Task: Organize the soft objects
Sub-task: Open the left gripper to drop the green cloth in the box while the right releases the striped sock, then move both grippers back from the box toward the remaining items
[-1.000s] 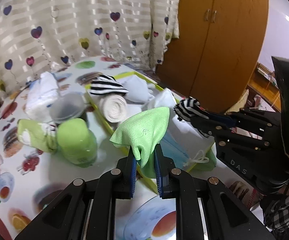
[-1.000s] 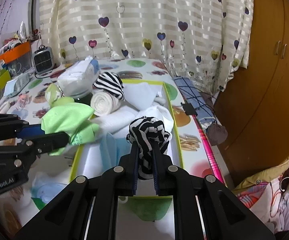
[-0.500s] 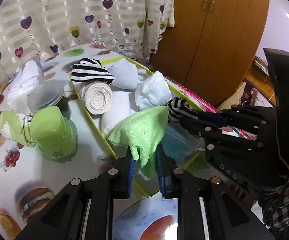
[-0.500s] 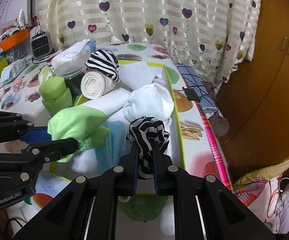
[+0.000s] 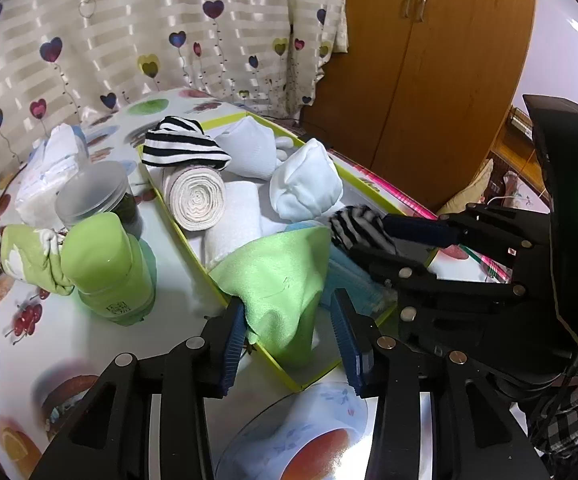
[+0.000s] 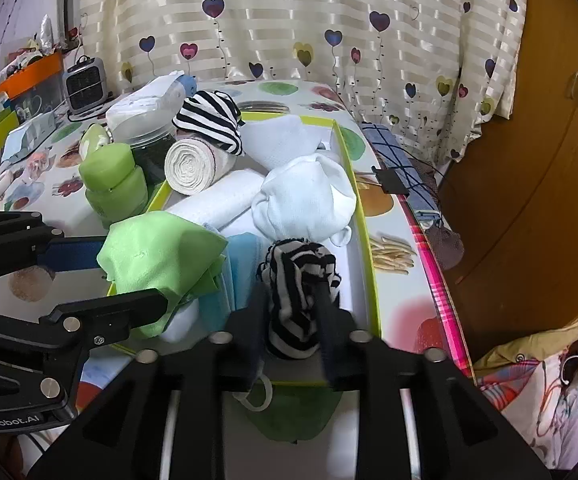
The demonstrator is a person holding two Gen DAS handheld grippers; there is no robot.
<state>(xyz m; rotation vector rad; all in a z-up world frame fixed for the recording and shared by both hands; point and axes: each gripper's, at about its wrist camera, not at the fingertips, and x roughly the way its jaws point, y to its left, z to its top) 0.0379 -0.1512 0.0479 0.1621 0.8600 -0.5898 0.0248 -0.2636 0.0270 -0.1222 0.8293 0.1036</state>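
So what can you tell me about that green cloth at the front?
The green cloth is a soft, thin, bright lime fabric, bunched and creased into a loose peak. It droops over the near corner of the yellow-rimmed tray, partly covering a blue cloth. The left gripper's jaws stand open on either side of it.

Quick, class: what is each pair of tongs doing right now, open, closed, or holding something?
Left tongs: open, with the green cloth loose between them over the tray.
Right tongs: open around the striped sock.

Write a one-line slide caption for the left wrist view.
Left gripper open around a green cloth at the tray's near end.
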